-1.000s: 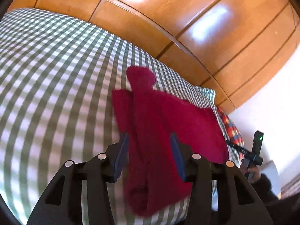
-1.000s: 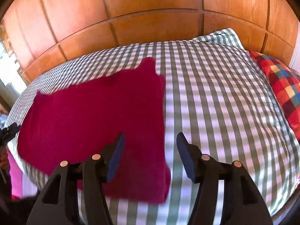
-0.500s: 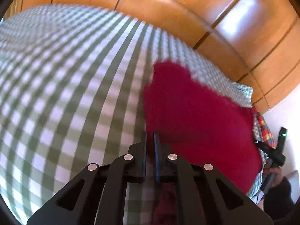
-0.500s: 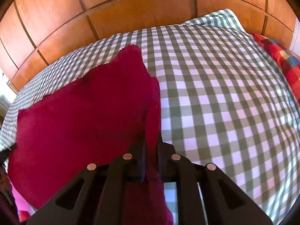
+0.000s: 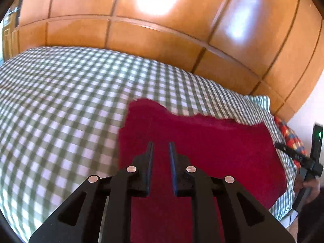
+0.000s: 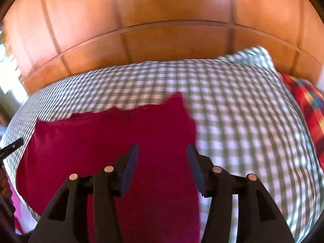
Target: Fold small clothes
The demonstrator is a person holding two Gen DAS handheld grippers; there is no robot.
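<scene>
Left gripper (image 5: 160,151): jaws narrowly apart, opening, nothing pinched. Right gripper (image 6: 162,156): jaws spread, opening, red cloth behind gap, unpinched. Red garment (image 5: 202,151): on checked bedsheet (image 5: 60,111), near edge, side strips apparently folded in. Remaining, likely: crosswise fold; other clothes not visible.

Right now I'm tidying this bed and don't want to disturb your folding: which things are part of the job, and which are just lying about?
Part of the job:
- red garment
- left gripper
- right gripper

Lying about:
- checked bedcover
- multicoloured plaid cloth
- wooden panelling
</scene>
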